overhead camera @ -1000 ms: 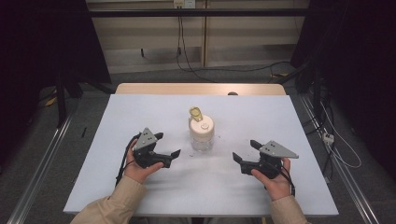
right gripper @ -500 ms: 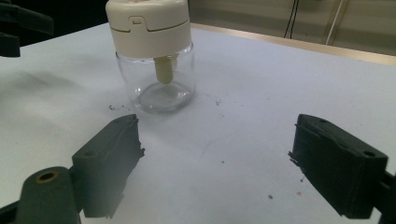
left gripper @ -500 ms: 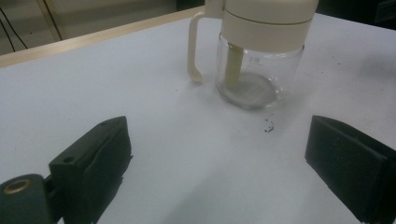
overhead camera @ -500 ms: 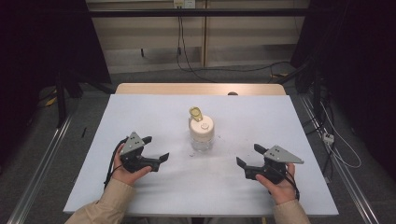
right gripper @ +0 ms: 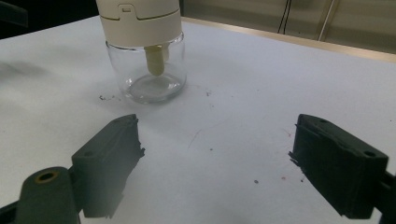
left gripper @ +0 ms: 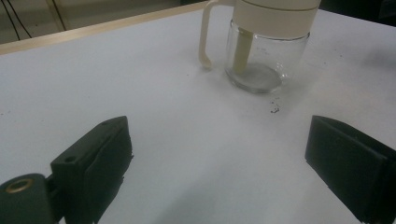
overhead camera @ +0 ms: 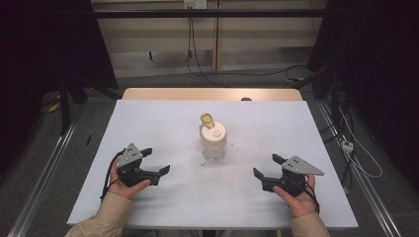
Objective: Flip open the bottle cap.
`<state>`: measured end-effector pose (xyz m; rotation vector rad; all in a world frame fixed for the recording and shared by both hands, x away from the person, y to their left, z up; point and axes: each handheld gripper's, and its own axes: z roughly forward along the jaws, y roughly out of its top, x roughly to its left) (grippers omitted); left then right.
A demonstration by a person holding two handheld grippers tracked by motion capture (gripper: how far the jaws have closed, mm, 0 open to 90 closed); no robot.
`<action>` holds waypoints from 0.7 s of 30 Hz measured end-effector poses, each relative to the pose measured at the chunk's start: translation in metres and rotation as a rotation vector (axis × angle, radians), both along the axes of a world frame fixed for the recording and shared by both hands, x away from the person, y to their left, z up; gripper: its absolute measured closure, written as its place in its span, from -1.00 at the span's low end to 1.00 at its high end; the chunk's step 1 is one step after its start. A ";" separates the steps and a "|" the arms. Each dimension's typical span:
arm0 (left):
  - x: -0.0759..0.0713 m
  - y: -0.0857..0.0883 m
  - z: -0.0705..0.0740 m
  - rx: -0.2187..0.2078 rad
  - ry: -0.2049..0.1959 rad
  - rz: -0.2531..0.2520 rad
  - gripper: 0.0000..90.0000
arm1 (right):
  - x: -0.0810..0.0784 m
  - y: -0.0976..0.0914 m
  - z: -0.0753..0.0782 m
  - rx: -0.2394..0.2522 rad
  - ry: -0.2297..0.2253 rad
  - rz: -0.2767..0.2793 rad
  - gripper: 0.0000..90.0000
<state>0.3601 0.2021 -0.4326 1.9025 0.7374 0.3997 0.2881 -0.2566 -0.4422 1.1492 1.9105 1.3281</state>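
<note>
A clear glass jar (overhead camera: 213, 143) with a cream lid stands upright near the middle of the white table (overhead camera: 163, 123); a small flap on the lid is raised. The jar (left gripper: 267, 46) has a cream handle and a cream stem inside it, and it looks empty (right gripper: 145, 60). My left gripper (overhead camera: 156, 161) rests low at the front left, open, with bare table between its jaws (left gripper: 215, 163). My right gripper (overhead camera: 267, 166) sits at the front right, also open and holding nothing (right gripper: 215, 158). Both point toward the jar from a short distance.
Dark specks (left gripper: 274, 110) lie on the table beside the jar's base. The table's wooden far edge (overhead camera: 212, 94) borders the white surface. Cables (overhead camera: 346, 143) trail on the floor to the right. A metal rail (overhead camera: 44, 173) runs along the left.
Both hands have drawn back toward the front edge. The left gripper moved left and nearer the person, away from the jar; the right one slid slightly back and right. The jar stayed put.
</note>
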 end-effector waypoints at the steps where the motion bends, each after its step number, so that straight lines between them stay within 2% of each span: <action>1: -0.001 0.002 0.000 -0.001 0.000 0.003 -0.85 | 0.000 0.000 0.000 0.000 0.001 -0.003 -0.67; 3: -0.002 0.006 0.001 0.000 -0.005 0.008 -0.85 | -0.001 -0.001 -0.001 -0.004 0.004 -0.001 -0.67; 9: -0.004 0.016 -0.001 -0.007 0.016 0.021 -0.85 | -0.005 -0.009 -0.002 -0.003 0.005 -0.012 -0.67; 21: -0.008 0.028 -0.003 -0.002 0.014 0.044 -0.85 | -0.011 -0.017 -0.003 -0.004 0.009 -0.017 -0.67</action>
